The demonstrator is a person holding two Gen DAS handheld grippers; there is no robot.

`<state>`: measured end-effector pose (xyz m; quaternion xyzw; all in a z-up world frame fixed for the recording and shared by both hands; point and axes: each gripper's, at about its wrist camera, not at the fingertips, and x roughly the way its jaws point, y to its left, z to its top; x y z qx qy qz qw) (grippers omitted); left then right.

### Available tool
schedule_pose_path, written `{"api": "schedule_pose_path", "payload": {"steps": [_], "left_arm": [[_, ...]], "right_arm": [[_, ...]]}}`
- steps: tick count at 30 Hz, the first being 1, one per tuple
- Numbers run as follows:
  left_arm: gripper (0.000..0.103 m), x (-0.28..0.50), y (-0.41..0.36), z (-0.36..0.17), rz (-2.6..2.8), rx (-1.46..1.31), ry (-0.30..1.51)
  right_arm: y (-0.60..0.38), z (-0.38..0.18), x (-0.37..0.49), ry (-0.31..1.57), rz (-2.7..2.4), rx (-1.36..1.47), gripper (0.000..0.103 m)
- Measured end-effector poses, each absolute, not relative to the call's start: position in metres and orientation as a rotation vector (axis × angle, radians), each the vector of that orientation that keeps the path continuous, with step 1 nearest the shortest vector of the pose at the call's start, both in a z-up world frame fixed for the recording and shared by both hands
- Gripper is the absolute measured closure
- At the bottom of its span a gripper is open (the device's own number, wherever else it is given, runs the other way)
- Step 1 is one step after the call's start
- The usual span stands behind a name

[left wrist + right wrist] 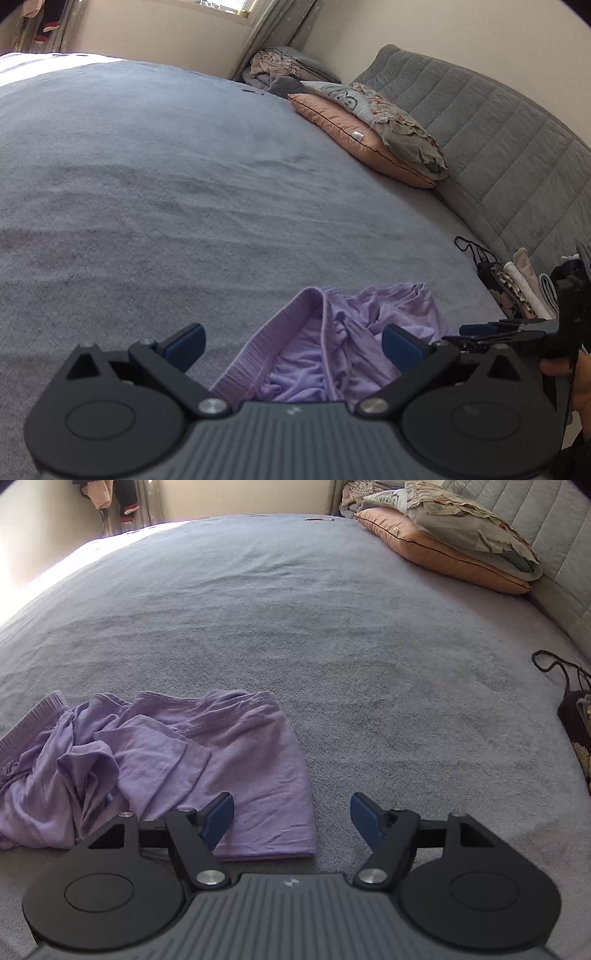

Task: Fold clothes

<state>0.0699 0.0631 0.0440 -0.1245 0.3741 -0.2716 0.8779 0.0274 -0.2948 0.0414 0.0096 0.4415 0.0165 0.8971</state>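
A lilac garment [155, 768] with a ribbed waistband lies crumpled on the grey bed cover [332, 627]. In the left wrist view the garment [332, 350] sits between the fingers of my left gripper [293, 345], which stands wide open with its blue pads clear of the cloth. My right gripper [291, 818] is open too; its left blue pad [219, 819] hovers over the garment's lower right corner and the right one is over bare cover. The right gripper's body [517, 328] shows at the right edge of the left wrist view.
A pink pillow [354, 136] under a pile of patterned bedding [402, 125] lies against the grey padded headboard [498, 140]. Folded clothes [524, 288] and a dark item with a black cord [572, 709] sit at the right edge. Curtains [266, 33] hang by the far wall.
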Motion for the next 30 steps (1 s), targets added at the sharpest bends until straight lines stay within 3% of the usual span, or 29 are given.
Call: {"api": "schedule_pose_path", "payload": {"steps": [2,3,4,5,6,9,13,16,17,18,20,22,26,27,28,30], "left_arm": [[0.002,0.071,0.052,0.029,-0.584,-0.225,0.81],[0.012,0.07,0.047,0.026,-0.572,-0.192,0.809],[0.025,0.067,0.042,0.024,-0.545,-0.141,0.81],[0.062,0.066,0.04,0.026,-0.524,-0.116,0.806],[0.085,0.065,0.046,0.033,-0.513,-0.134,0.785],[0.102,0.06,0.068,0.061,-0.486,-0.218,0.674],[0.102,0.047,0.111,0.106,-0.451,-0.364,0.482],[0.1,0.047,0.131,0.11,-0.501,-0.432,0.461],[0.088,0.053,0.131,0.1,-0.541,-0.466,0.518],[0.058,0.061,0.127,0.087,-0.565,-0.498,0.588],[0.021,0.07,0.112,0.061,-0.548,-0.502,0.692],[0.017,0.076,0.093,0.046,-0.539,-0.453,0.753],[0.008,0.079,0.061,0.036,-0.528,-0.299,0.759],[0.008,0.078,0.056,0.033,-0.537,-0.266,0.763],[0.008,0.076,0.051,0.031,-0.548,-0.236,0.768],[0.014,0.072,0.041,0.027,-0.56,-0.183,0.763]], "right_arm": [[-0.293,0.036,0.032,0.905,0.047,0.031,0.031],[-0.29,0.036,0.032,0.888,0.054,0.016,0.039],[-0.287,0.038,0.033,0.866,0.06,0.001,0.069],[-0.284,0.041,0.034,0.842,0.065,-0.015,0.088],[-0.283,0.045,0.033,0.817,0.058,-0.019,0.093],[-0.288,0.073,0.024,0.665,0.037,-0.006,0.093],[-0.309,0.103,0.01,0.531,-0.046,0.066,0.095],[-0.338,0.111,0.003,0.494,-0.144,0.187,0.096],[-0.35,0.111,0.0,0.484,-0.189,0.25,0.096],[-0.362,0.11,-0.004,0.474,-0.236,0.314,0.096],[-0.381,0.106,-0.011,0.453,-0.342,0.417,0.102],[-0.397,0.099,-0.014,0.457,-0.446,0.47,0.101],[-0.383,0.091,0.002,0.554,-0.3,0.347,0.09],[-0.37,0.09,0.005,0.588,-0.197,0.309,0.08],[-0.357,0.089,0.007,0.623,-0.089,0.271,0.059],[-0.324,0.084,0.011,0.706,0.119,0.159,0.044]]}}
